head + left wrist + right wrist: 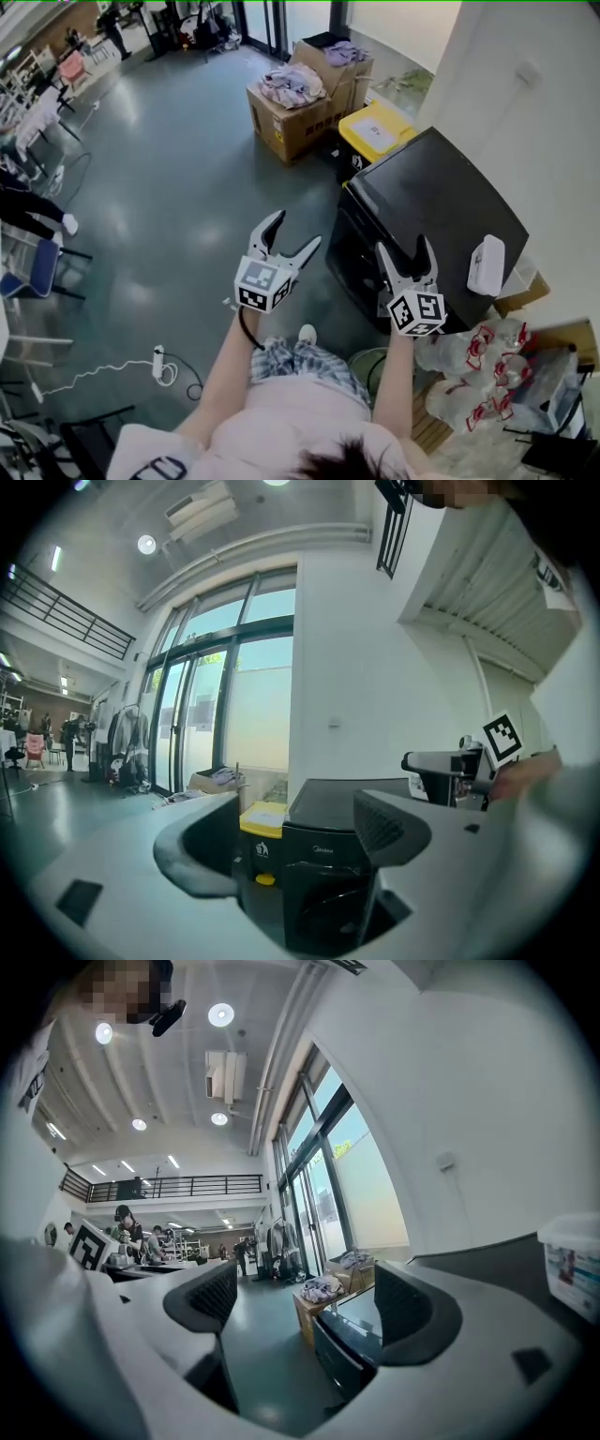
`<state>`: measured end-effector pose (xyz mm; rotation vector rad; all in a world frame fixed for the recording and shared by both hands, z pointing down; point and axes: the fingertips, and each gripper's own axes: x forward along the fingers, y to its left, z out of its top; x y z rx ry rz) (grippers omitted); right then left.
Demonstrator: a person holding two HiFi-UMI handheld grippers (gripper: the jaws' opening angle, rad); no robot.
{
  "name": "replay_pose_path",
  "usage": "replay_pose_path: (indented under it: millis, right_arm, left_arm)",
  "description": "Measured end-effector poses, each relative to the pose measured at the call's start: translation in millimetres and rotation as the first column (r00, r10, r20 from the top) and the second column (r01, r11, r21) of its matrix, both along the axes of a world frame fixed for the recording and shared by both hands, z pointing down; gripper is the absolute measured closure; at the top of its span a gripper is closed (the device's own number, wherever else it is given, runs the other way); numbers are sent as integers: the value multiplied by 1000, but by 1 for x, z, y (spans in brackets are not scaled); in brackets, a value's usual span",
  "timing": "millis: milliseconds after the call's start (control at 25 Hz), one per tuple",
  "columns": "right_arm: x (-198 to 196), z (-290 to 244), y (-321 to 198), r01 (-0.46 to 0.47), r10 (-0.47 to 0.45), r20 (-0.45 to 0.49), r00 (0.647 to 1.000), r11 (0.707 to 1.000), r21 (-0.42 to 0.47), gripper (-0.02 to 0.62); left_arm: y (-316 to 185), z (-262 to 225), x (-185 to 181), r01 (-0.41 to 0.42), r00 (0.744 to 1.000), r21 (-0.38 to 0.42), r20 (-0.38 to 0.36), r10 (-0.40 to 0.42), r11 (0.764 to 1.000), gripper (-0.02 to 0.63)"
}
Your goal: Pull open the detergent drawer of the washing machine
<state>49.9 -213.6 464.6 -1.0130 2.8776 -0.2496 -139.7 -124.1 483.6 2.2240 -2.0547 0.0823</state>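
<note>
The black washing machine stands against the white wall at the right, and its dark front faces me. In the left gripper view its front panel sits between my jaws with the round door below. I cannot make out the drawer's outline. My left gripper hovers open just left of the machine's front, nothing in it. At the front top edge, my right gripper is open and empty. The machine's front corner shows low between its jaws.
A white container lies on the machine's top, near the wall. A yellow-lidded bin and cardboard boxes of clothes stand behind the machine. Plastic bottles pile at the lower right. A power strip lies on the floor.
</note>
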Motion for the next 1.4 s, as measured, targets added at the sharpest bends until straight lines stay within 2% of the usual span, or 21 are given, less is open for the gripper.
replay_pose_path:
  millis: [280, 480, 760, 960, 1040, 1200, 1400]
  right_arm:
    - [1, 2, -42, -106, 105, -15, 994, 994, -26, 143]
    - [-8, -2, -68, -192, 191, -26, 981, 981, -36, 143]
    - [-17, 5, -90, -340, 338, -40, 940, 939, -60, 143]
    - [-24, 15, -98, -399, 395, -70, 916, 914, -66, 143]
    - [-26, 21, -99, -404, 399, -82, 913, 912, -74, 143]
    - [-34, 30, -99, -349, 339, -99, 935, 931, -109, 143]
    - [-47, 42, -102, -269, 238, -187, 953, 950, -158, 143]
  left_arm:
    - [-65, 5, -7, -107, 994, -30, -6, 107, 994, 236]
    - [-113, 6, -15, -208, 978, -55, 6, 209, 977, 236]
    - [-173, 13, -15, -387, 921, -80, 12, 389, 919, 236]
    - [-201, 27, -8, -487, 869, -103, 48, 493, 868, 236]
    - [-208, 33, -5, -510, 853, -114, 54, 518, 852, 236]
    - [-214, 44, 3, -540, 831, -136, 67, 552, 831, 238]
    - [-218, 52, 11, -599, 770, -231, 98, 630, 767, 238]
